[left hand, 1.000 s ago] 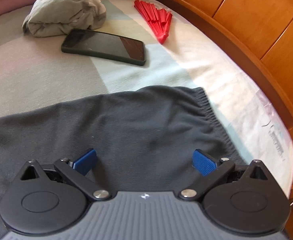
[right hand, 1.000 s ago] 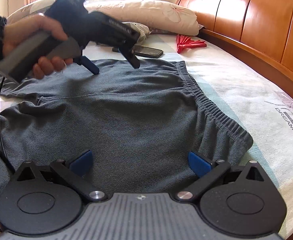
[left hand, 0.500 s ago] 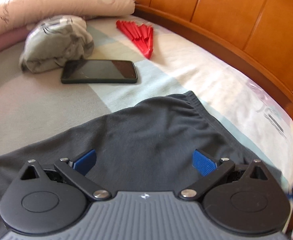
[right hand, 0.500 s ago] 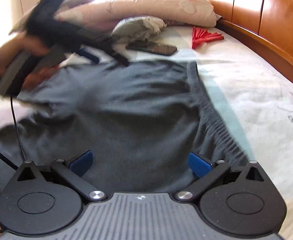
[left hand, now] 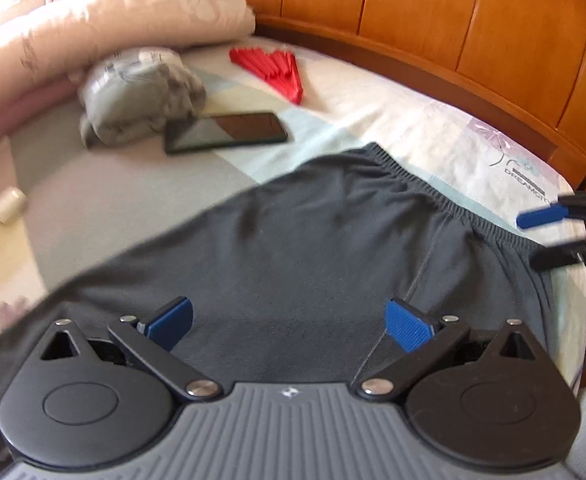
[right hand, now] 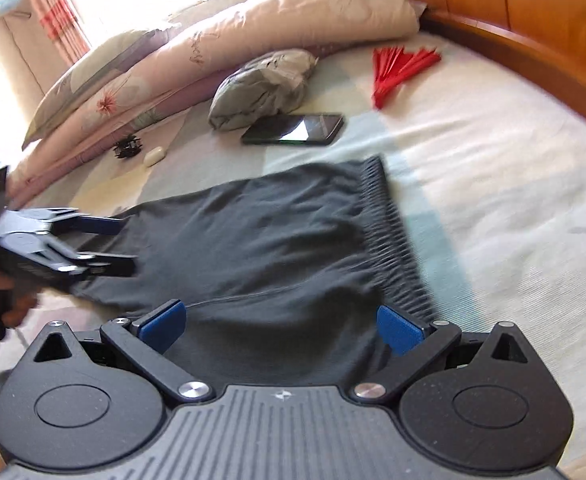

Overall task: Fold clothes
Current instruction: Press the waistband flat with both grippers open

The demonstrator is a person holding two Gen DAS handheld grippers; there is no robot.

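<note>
Both grippers have swung leftward since a second ago, and the left gripper (left hand: 289,322) and right gripper (right hand: 281,326) hover wide open and empty over the dark trousers (right hand: 261,236) lying lengthwise on the bed (right hand: 493,168), waistband (right hand: 393,240) toward the headboard (left hand: 473,36), while only the right view shows the hand (right hand: 1,292) on the left tool.

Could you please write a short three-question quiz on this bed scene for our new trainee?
1. True or false: the phone lies on top of the dark grey trousers.
2. Which thing lies nearest the wooden headboard? A) the red fan B) the phone C) the small white case
3. Fill in: the left gripper and the right gripper are both ____, holding nothing.

Key
1. False: it lies on the sheet beyond them, beside the bundled grey garment.
2. A
3. open
</note>
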